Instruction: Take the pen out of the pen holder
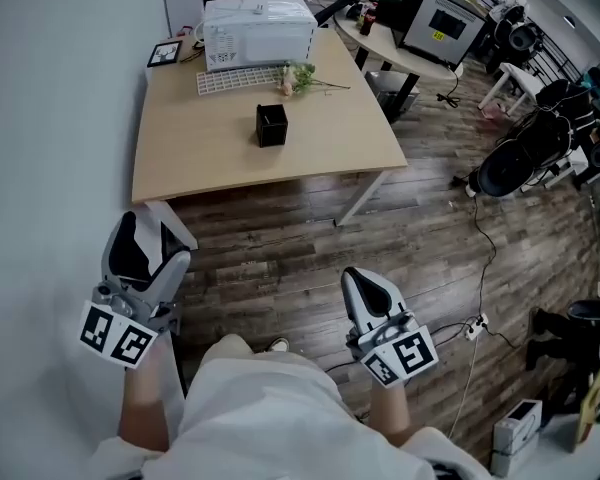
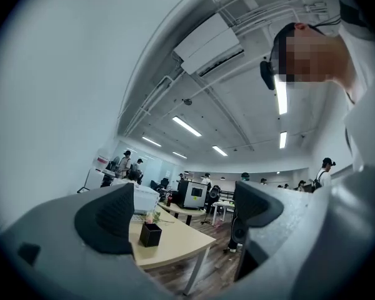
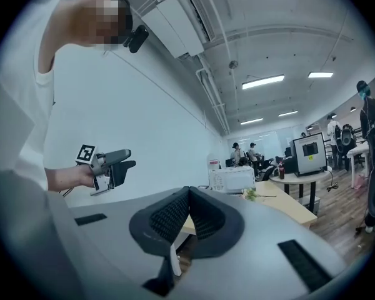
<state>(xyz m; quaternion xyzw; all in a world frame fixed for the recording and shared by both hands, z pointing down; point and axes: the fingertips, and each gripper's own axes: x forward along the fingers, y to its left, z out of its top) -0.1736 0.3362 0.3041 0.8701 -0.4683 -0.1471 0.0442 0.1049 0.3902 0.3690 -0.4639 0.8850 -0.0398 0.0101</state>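
An open office with a wood-plank floor point(image 1: 420, 228) and a white wall at the left; a pale wooden surface point(image 1: 210, 158) stands against that wall, well ahead of the person; near its middle sits the black, cube-shaped pen holder point(image 1: 271, 125), upright and alone, with a white boxy appliance point(image 1: 258, 30), a keyboard point(image 1: 240, 80) and a sprig of flowers point(image 1: 302, 78) behind it; whether a pen stands in it cannot be made out. The left tongs point(image 1: 148, 230) are held low over the floor, well short of the surface, spread wide with nothing between them; the holder shows far off through the gap. The right tongs point(image 1: 365, 286), beside the person's white shirt point(image 1: 270, 408), are pressed together on nothing.
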